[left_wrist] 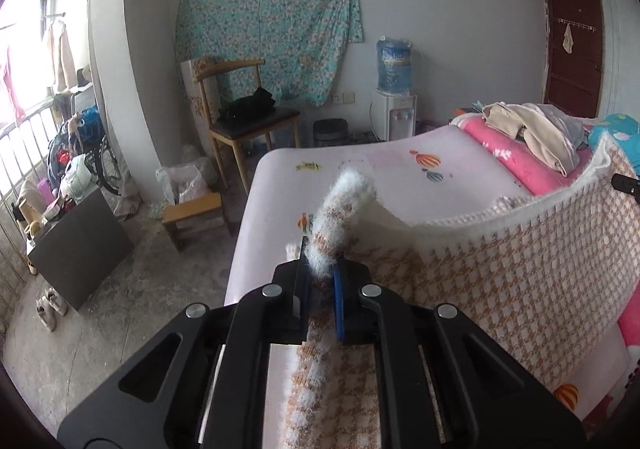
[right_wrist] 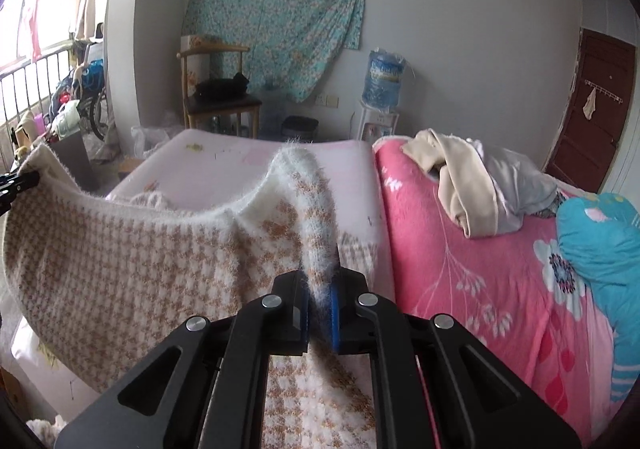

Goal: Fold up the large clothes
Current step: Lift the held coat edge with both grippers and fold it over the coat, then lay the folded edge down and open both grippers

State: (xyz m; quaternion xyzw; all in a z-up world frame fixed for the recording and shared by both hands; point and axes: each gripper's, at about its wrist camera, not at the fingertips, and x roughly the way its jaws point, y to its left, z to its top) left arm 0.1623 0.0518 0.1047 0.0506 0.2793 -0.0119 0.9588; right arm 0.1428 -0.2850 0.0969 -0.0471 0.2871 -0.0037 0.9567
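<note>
Pink bed | sweater hangs between — left hand-held gripper, right hand-held gripper both clamped on it

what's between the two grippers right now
The houndstooth sweater hangs stretched between them, its fluffy white edge sagging above the bed. The left gripper and right gripper each pinch one end; the right wrist view shows the span best.
</note>
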